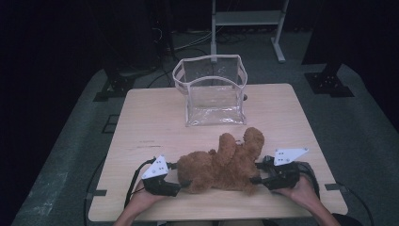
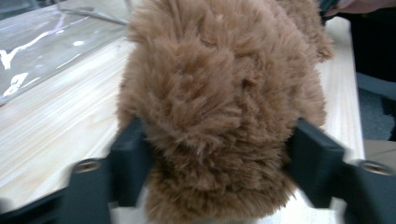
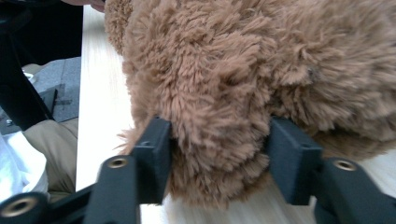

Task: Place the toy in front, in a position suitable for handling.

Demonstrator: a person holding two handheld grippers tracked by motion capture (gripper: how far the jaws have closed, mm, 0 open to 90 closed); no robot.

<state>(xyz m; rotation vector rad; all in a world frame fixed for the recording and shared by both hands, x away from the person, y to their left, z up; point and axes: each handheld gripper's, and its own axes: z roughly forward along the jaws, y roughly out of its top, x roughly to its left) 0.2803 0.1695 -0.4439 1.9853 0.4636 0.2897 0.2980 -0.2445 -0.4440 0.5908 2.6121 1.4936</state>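
A brown plush teddy bear [image 1: 221, 165] lies on its side near the front edge of the wooden table [image 1: 146, 117]. My left gripper [image 1: 181, 181] grips the bear's left end, its black jaws pressed into the fur [image 2: 210, 107] on both sides. My right gripper [image 1: 256, 179] clamps the bear's right end, where the fur [image 3: 224, 93] bulges between the two jaws. A clear plastic bag [image 1: 211, 89] with a pale trim stands open and upright at the table's far middle. In the left gripper view the clear bag [image 2: 37, 51] appears at upper left.
Bare tabletop lies between the bear and the bag. Beyond the table a white metal frame [image 1: 247, 19] stands on the floor, with black stand bases at the left [image 1: 113, 87] and the right [image 1: 329, 82]. The person's lap [image 3: 46, 140] is just past the front edge.
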